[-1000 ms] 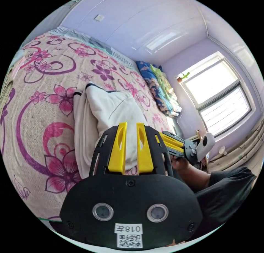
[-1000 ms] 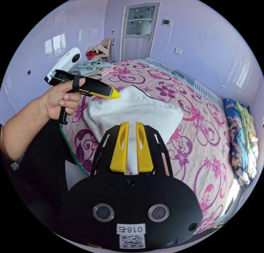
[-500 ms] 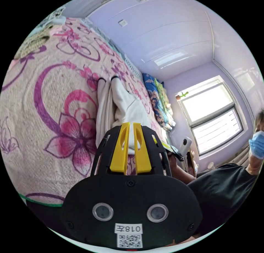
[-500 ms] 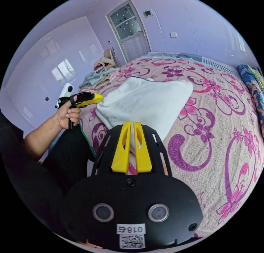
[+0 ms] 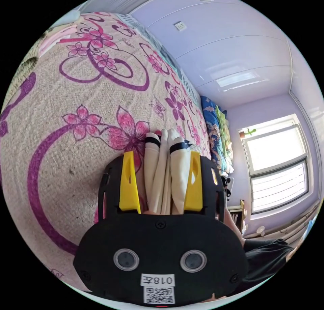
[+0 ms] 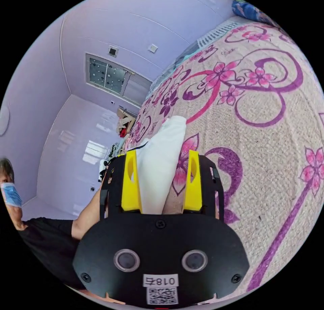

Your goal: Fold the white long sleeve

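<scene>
My left gripper (image 5: 160, 181) gapes around the folded white long sleeve (image 5: 165, 175) on the floral bedspread (image 5: 67, 121); my right gripper (image 6: 161, 181) gapes likewise, garment (image 6: 157, 168) toward ten o'clock. Its near ends vanish behind my gripper bodies.

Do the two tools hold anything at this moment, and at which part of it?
Nothing is held. Both the left tool and the right tool stand open, their jaws apart around the edges of the folded white long sleeve lying on the bedspread.

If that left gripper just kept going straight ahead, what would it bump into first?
Most likely the folded white long sleeve, whose stacked edges lie between the left gripper's spread jaws; beyond it the flowered bedspread.
</scene>
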Demonstrator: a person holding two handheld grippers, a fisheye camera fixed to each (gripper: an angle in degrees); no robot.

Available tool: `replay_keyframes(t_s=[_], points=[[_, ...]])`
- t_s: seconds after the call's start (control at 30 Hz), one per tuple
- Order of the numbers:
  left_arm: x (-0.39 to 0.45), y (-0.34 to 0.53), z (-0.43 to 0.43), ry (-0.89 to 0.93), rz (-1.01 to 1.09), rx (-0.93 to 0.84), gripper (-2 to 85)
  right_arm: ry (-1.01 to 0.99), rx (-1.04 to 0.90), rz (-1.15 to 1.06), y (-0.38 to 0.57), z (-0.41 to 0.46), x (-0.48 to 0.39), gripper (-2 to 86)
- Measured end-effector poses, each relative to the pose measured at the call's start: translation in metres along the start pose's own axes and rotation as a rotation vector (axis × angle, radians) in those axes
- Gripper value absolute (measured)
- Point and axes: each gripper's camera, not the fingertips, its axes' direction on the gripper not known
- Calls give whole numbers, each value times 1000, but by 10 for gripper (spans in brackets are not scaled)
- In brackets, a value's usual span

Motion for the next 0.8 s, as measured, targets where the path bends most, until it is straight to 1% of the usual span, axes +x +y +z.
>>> replay_keyframes(t_s=[0.07,0.1,0.17,0.2,0.23,0.27,0.3,0.33,0.37,0.43,0.53,0.6,0.63,0.67,0.7,0.73,0.8], points=[[1,3,3,-1,27,-7,228,-99,-56,45,-1,12,16,205],[4,6,8,-15,57,-35,226,-117,-64,42,1,15,16,204],[9,11,19,-31,102,-100,209,-74,-15,14,12,14,9,187],[11,16,26,-52,125,-133,183,-90,-33,15,12,15,8,187],[12,19,27,-89,134,-129,170,-139,-44,28,13,16,8,183],[9,24,30,-133,127,-140,119,-139,-17,49,16,13,7,173],[0,29,37,-51,99,-163,84,-132,-28,52,15,13,6,163],[-4,32,39,-10,94,-161,76,-123,-56,60,13,13,7,143],[-8,40,39,4,95,-139,65,-131,-72,79,11,11,8,117],[-6,54,34,7,140,-92,61,-151,-70,64,8,5,5,93],[8,92,8,9,258,40,59,-131,-33,-83,8,-10,-27,82],[19,134,-26,2,351,179,59,-136,4,-190,12,-22,-54,81],[21,146,-36,1,365,215,59,-152,24,-260,14,-28,-73,80],[23,168,-59,-7,389,289,59,-171,31,-329,15,-31,-94,80],[26,189,-84,-29,409,361,59,-182,30,-364,14,-31,-105,80],[27,199,-97,-47,420,394,58,-204,22,-428,12,-28,-129,80],[32,231,-155,-151,470,515,58,-242,4,-518,6,-15,-168,80]])
